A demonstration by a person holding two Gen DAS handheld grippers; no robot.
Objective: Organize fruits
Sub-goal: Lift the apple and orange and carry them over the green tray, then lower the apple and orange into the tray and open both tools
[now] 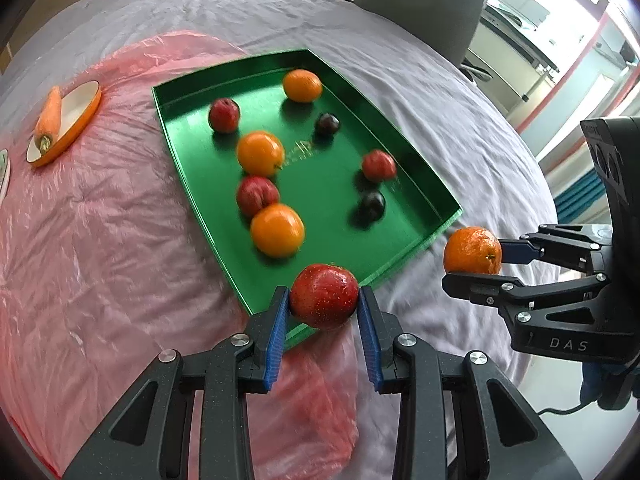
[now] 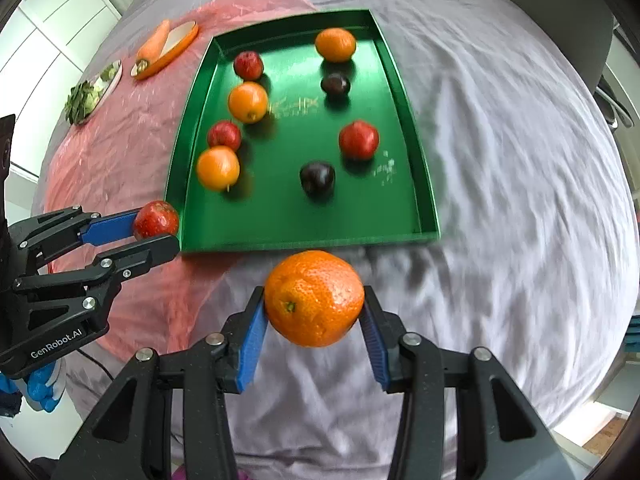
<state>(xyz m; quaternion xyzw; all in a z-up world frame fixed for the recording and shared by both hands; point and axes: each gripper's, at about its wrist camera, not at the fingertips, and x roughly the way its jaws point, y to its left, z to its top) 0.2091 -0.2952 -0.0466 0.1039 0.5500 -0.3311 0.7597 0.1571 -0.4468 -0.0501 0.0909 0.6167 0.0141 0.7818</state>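
Left tool [image 1: 324, 300] clamps red apple [image 1: 324, 295] at green tray [image 1: 408, 258] near-left corner. Right tool [image 2: 314, 312] clamps orange [image 2: 314, 298] above counter [image 2: 520, 200], just near of tray's near edge.

Bright daylight, both views. Windows [image 1: 560, 12] blown out white top right in left wrist view. Soft shadows under fruit in the green tray [image 1: 400, 216]; sheen on its floor. Tray fruit and cloth smeared by motion blur; held apple [image 1: 324, 296] and orange [image 2: 314, 304] sharper. Heavy fisheye bending, dark corner vignette.
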